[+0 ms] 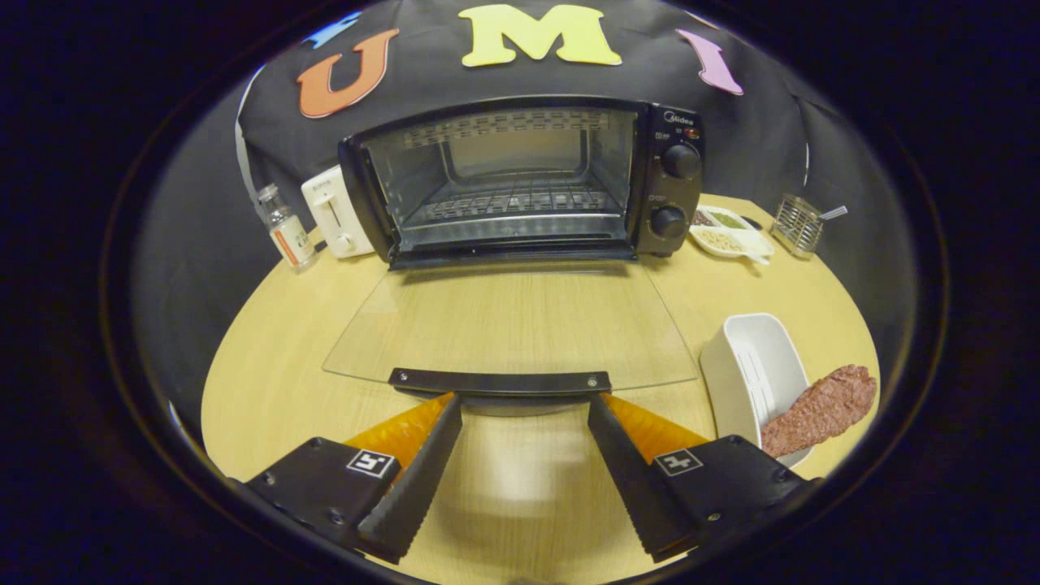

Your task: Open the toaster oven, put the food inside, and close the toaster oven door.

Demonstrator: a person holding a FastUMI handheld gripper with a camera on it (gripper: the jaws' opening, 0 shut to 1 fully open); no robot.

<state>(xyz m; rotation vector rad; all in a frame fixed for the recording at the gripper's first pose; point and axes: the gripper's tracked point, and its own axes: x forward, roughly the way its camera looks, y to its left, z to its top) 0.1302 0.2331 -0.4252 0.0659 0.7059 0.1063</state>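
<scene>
One toaster oven (520, 179), one steak (821, 410) — hand-held gripper (524, 400) spread, seemingly empty.

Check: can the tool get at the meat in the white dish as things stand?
Probably yes. The tool is open at the door handle; the meat lies uncovered over the white dish rim, off to the side.

The toaster oven (520, 183) is standing at the back of the wooden counter (268, 382) with its glass door (512, 325) lying fully open and flat, showing the wire rack (513, 199) inside. The tongs (524, 402) are hanging spread wide, gripping nothing, their tips sitting just beneath the door's dark handle (500, 381). To the right, a piece of brown meat (821, 409) is resting on the rim of a white dish (751, 370), while a small bottle (286, 229) and a white toaster (335, 211) are standing left of the oven.
</scene>
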